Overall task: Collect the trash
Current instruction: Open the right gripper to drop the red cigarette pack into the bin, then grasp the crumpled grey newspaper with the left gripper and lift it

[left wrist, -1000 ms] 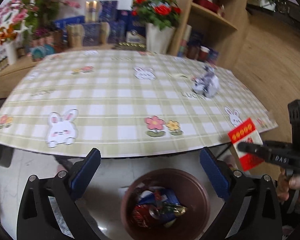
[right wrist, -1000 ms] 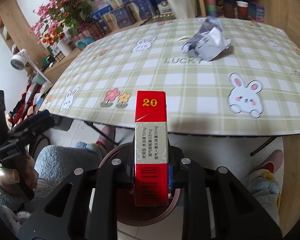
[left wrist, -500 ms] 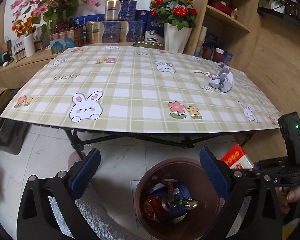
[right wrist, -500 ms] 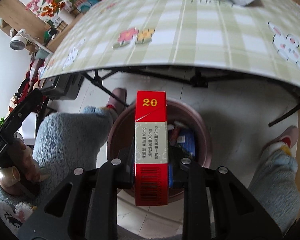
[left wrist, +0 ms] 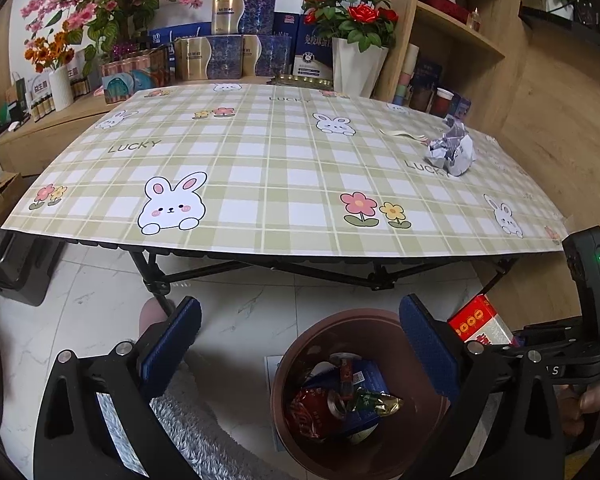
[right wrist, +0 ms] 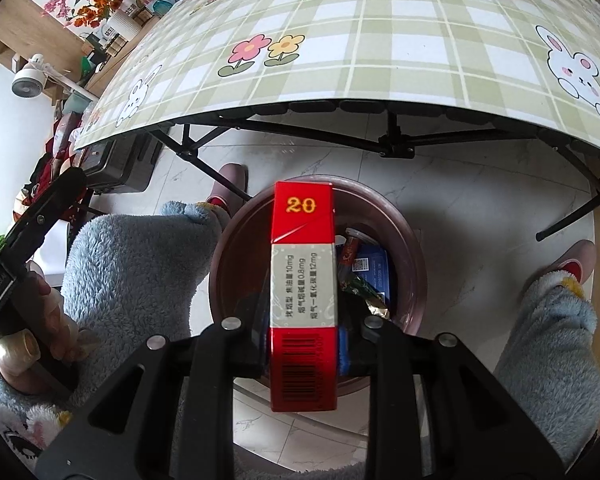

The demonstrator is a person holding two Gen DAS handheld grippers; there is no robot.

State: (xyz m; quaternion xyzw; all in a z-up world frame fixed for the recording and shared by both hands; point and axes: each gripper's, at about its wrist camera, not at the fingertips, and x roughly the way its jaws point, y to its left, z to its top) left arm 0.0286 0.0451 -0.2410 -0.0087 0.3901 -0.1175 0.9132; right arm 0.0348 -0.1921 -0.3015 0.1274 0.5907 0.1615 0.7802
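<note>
Trash partly collected: wrappers lie in the brown bin [left wrist: 364,392], the right gripper [right wrist: 304,344] holds a red cigarette pack [right wrist: 303,292] above it, jaws just easing apart, while crumpled paper [left wrist: 452,150] remains on the table [left wrist: 260,184].

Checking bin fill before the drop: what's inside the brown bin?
The brown bin holds a red crumpled wrapper, a blue packet and a gold-green wrapper. Anything beneath them is covered; in the right wrist view the red box hides the middle.
</note>
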